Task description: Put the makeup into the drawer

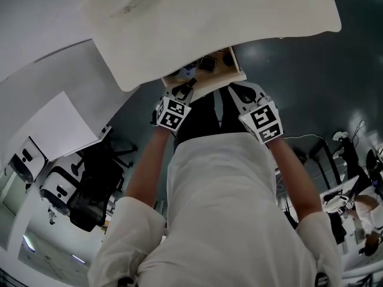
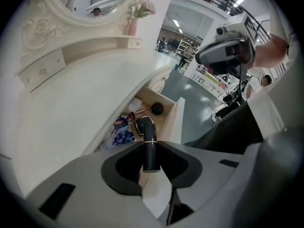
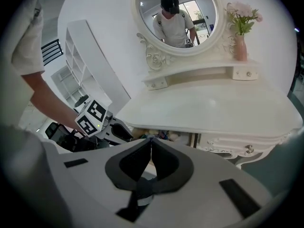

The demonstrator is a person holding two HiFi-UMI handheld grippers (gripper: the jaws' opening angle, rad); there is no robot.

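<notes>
My left gripper (image 2: 152, 144) pinches the makeup tube (image 2: 150, 158) over the open drawer (image 2: 173, 122); my right gripper (image 3: 151, 141) is pressed together, empty. Released off-centre, the tube may clip the drawer front and drop

Drawer (image 1: 206, 84) half under tabletop (image 1: 209, 23)

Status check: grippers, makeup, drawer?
Left gripper shut on dark makeup tube, above open drawer. Right gripper shut, empty. Drawer holds other makeup; nothing seen blocking the drop.
</notes>
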